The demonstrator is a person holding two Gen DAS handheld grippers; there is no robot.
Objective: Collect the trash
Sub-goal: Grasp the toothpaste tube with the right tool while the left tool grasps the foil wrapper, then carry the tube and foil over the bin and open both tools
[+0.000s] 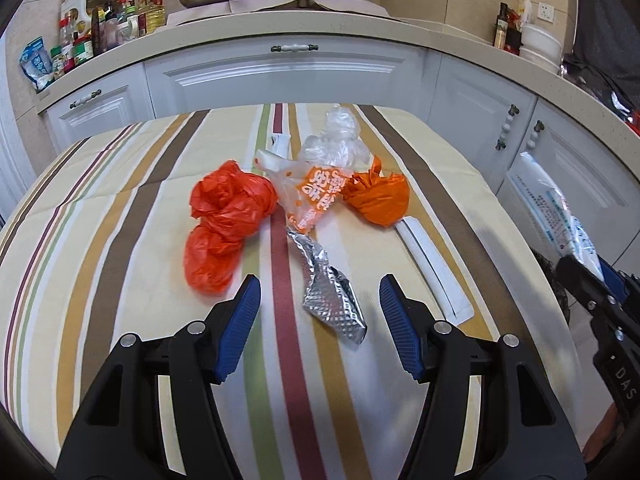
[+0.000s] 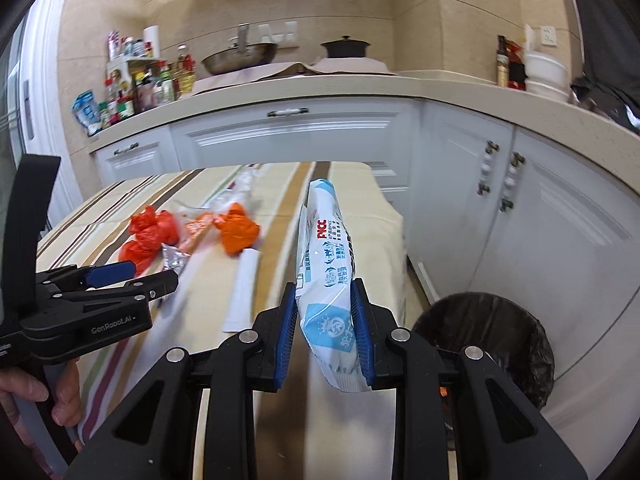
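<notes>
A: Nearest, what has the right gripper (image 2: pixel 325 312) got?

B: Its 2 blue pads are clamped on a white-and-blue printed plastic packet (image 2: pixel 326 264), held upright off the table's right edge, near the black-lined round trash bin (image 2: pixel 516 344) on the floor.

A: And the left gripper (image 1: pixel 320 300)?

B: Spread wide, holding nothing, over the striped tablecloth (image 1: pixel 120 208) with a crumpled silver foil wrapper (image 1: pixel 330 288) between its fingers. Beyond lie a red plastic bag (image 1: pixel 224 220), an orange-printed clear bag (image 1: pixel 312 196), an orange bag (image 1: pixel 380 200), and a clear bag (image 1: pixel 336 144) farthest.
</notes>
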